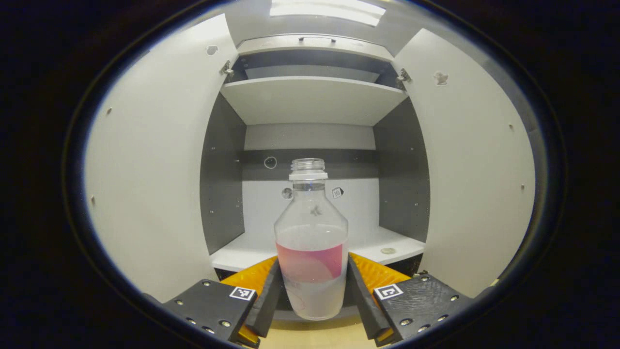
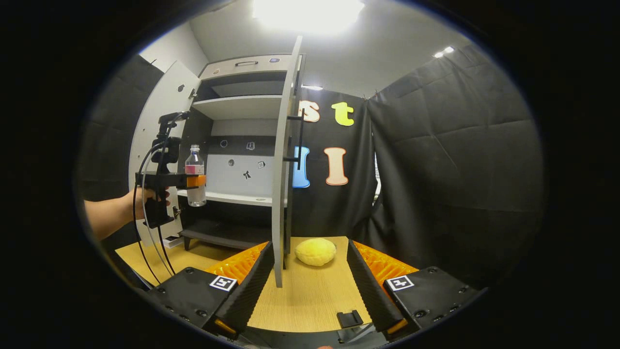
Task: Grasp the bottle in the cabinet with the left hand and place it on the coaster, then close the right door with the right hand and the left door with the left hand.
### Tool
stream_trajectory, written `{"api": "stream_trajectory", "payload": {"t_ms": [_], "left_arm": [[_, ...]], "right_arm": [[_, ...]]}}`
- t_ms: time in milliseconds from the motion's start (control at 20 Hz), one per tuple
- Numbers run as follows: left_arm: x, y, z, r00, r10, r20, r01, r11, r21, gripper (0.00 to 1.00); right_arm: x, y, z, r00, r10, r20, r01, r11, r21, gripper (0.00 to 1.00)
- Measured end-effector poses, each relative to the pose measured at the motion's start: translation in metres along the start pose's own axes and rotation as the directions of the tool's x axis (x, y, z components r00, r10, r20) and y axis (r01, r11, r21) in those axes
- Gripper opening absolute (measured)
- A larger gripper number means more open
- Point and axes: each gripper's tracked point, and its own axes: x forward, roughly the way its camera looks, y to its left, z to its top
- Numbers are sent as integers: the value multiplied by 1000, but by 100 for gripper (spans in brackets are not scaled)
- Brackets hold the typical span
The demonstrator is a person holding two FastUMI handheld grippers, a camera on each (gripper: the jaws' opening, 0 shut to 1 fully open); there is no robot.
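A clear, uncapped bottle [image 1: 312, 252] with a pink label and some water stands upright between my left gripper's fingers. My left gripper [image 1: 313, 264] is shut on it at label height, just in front of the cabinet's lower shelf [image 1: 378, 242]. In the right gripper view, a hand holds that left gripper [image 2: 193, 181] with the bottle [image 2: 195, 174] by the open cabinet. Both doors stand open: the left door [image 2: 160, 121] and the right door [image 2: 283, 160], seen edge-on. A round yellow coaster [image 2: 316, 251] lies on the wooden table, past my open, empty right gripper [image 2: 310, 246].
The cabinet's upper shelf [image 1: 310, 97] is bare. The right door's lower edge hangs over the table [image 2: 310, 295] near my right gripper's left finger. A small black piece [image 2: 349, 318] lies on the table close to me. Black cloth walls the booth on the right.
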Motion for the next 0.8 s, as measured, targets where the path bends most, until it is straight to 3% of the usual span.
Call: {"api": "stream_trajectory", "payload": {"t_ms": [800], "left_arm": [[-79,-16,-95,999,-20,-30,20,999,-28,74]], "right_arm": [[-40,-4,-26,994,83,-76,-86,996,-40,96]]}}
